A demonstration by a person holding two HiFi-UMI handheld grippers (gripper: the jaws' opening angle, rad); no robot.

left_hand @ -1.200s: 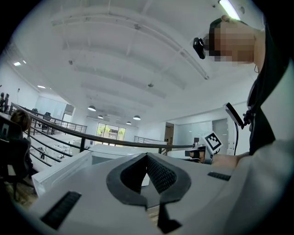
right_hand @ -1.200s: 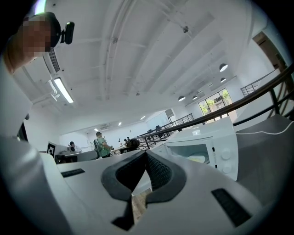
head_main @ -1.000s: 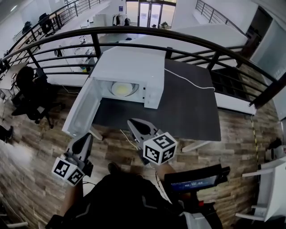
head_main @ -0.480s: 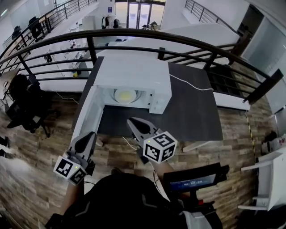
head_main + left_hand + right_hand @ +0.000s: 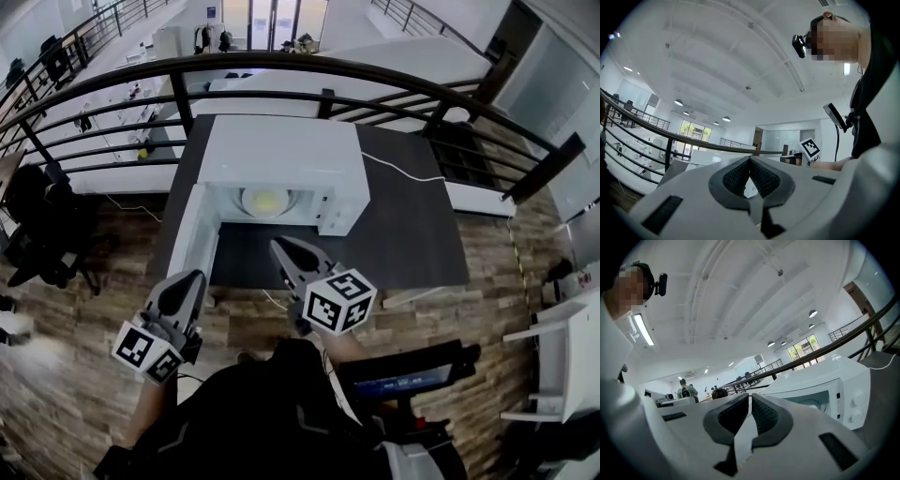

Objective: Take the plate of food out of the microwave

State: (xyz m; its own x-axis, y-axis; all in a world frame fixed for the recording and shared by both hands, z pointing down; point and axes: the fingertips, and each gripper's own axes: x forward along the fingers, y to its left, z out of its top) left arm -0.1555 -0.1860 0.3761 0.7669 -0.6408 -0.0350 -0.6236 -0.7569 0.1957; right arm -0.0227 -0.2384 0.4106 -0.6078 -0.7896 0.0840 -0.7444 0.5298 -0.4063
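Observation:
A white microwave (image 5: 281, 159) stands on a dark table (image 5: 412, 234), its door (image 5: 192, 246) swung open to the left. Inside it lies a pale plate of food (image 5: 265, 200), which the right gripper view shows dimly in the cavity (image 5: 813, 405). My right gripper (image 5: 277, 244) is shut and empty, its tip over the table's front edge, in front of the open cavity. My left gripper (image 5: 192, 277) is shut with nothing in it, short of the table and just below the door's near end. Both pairs of jaws meet at their tips (image 5: 750, 159) (image 5: 750, 397).
A dark curved railing (image 5: 394, 80) runs behind the table. A white cable (image 5: 403, 173) trails over the table to the right of the microwave. An office chair (image 5: 37, 225) stands at the left on the wooden floor, and white furniture (image 5: 553, 366) at the right.
Both grippers have moved forward towards the table and the microwave. The right tip now reaches over the table's front edge. Both stay shut.

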